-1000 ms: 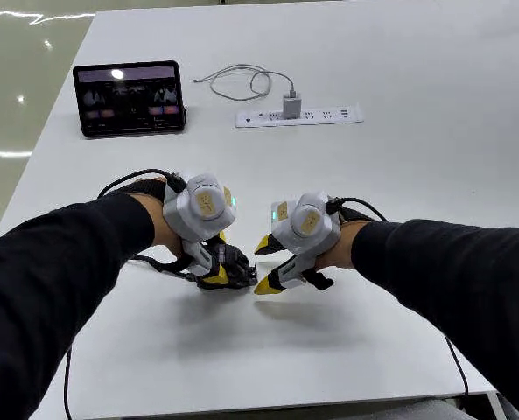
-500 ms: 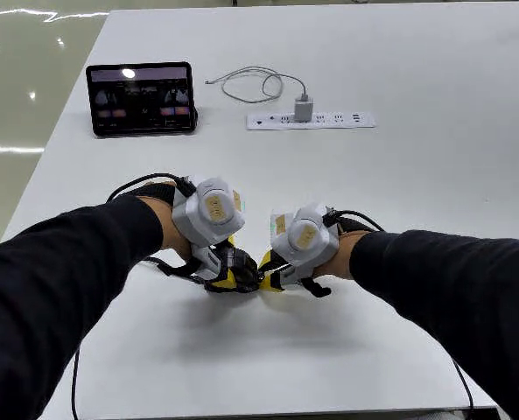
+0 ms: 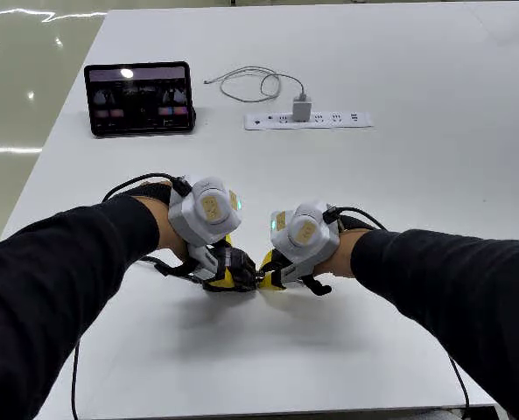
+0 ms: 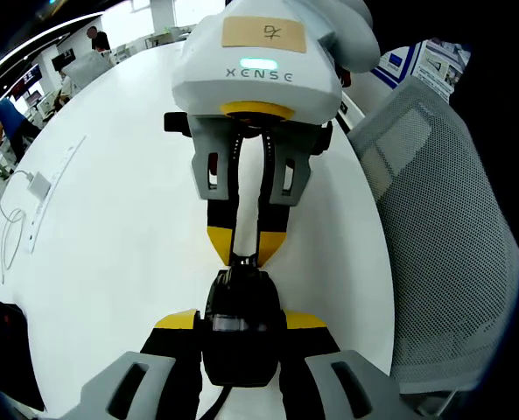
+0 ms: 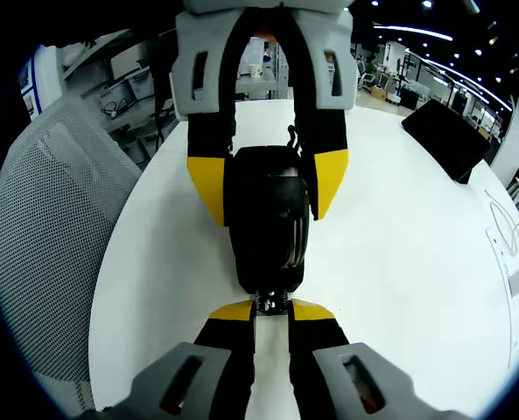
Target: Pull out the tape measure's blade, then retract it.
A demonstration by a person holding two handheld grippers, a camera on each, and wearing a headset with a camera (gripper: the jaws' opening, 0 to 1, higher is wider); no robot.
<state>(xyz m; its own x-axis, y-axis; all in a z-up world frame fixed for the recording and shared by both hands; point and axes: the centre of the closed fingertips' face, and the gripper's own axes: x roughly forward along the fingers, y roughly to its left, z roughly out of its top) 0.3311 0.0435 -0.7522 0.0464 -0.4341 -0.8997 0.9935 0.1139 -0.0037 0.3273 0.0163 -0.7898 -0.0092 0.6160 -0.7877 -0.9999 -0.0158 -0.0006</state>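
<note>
A black tape measure [image 3: 239, 264] is held just above the white table [image 3: 399, 175] in front of me. My left gripper [image 3: 227, 279] is shut on its body; in the left gripper view the case [image 4: 239, 337] sits between my yellow-tipped jaws. My right gripper [image 3: 265, 280] faces it from the right and is shut on the blade's end hook [image 5: 270, 303]. In the right gripper view the black case [image 5: 266, 227] lies straight ahead, with the left gripper [image 5: 266, 184] clamped round it. Hardly any blade shows between case and hook. The right gripper [image 4: 245, 247] pinches the hook [image 4: 244, 259] right at the case mouth.
A tablet [image 3: 139, 97] stands at the back left. A white power strip [image 3: 307, 119] with a charger [image 3: 301, 108] and coiled white cable [image 3: 246, 83] lies behind the grippers. A grey mesh chair [image 4: 443, 219] stands beyond the table's near edge.
One second ago my right gripper was open and apart from the tape measure. It moved left and shut on the blade's hook. The left gripper kept its hold.
</note>
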